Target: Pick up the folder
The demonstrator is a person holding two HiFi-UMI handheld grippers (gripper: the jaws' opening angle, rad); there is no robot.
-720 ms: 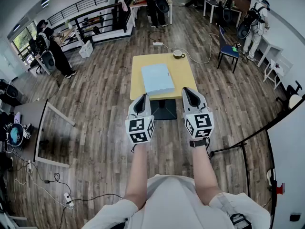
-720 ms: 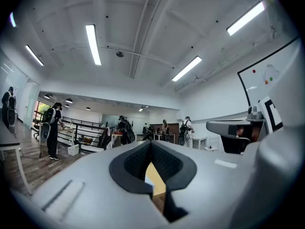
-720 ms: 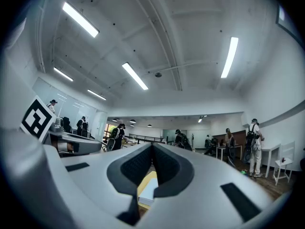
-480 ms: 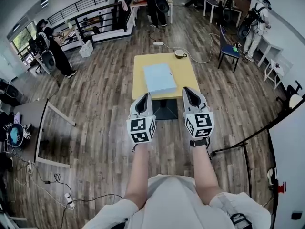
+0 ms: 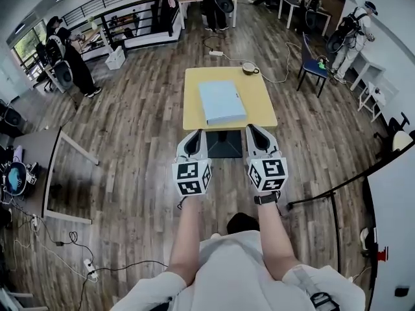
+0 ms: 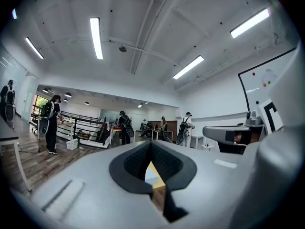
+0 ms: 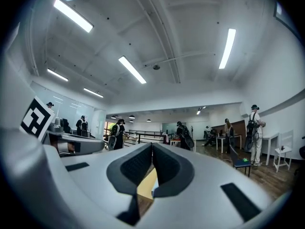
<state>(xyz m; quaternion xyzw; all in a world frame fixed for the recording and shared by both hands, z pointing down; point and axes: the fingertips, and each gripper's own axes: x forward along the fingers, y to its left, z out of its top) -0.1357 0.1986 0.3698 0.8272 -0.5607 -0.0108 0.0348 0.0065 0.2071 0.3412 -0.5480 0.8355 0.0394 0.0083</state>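
Nearest to us are the person's two forearms, which reach forward side by side above the brown wooden plank floor. Each hand carries a grey gripper with a cube of black and white square markers on it. The left gripper and the right gripper are held level and parallel, a little apart from each other. Both point toward the near edge of the square yellow tabletop.

In the left gripper view the dark ribbed fingers are pressed together at their tips and nothing is between them. Below the tips a narrow slit shows a bit of the yellow tabletop. In the right gripper view the fingers are pressed together in the same way, also with nothing between them. Neither gripper touches the folder.

The light blue flat folder lies flat on the tabletop, slightly left of its middle. Its near edge is just beside the near edge of the tabletop, and its sides are a little turned against the tabletop's sides. At the far right corner of the tabletop stands a small round cup, well apart from the folder.

Farther away we see a blue chair to the right, a black railing at the far left, and several people standing near desks.
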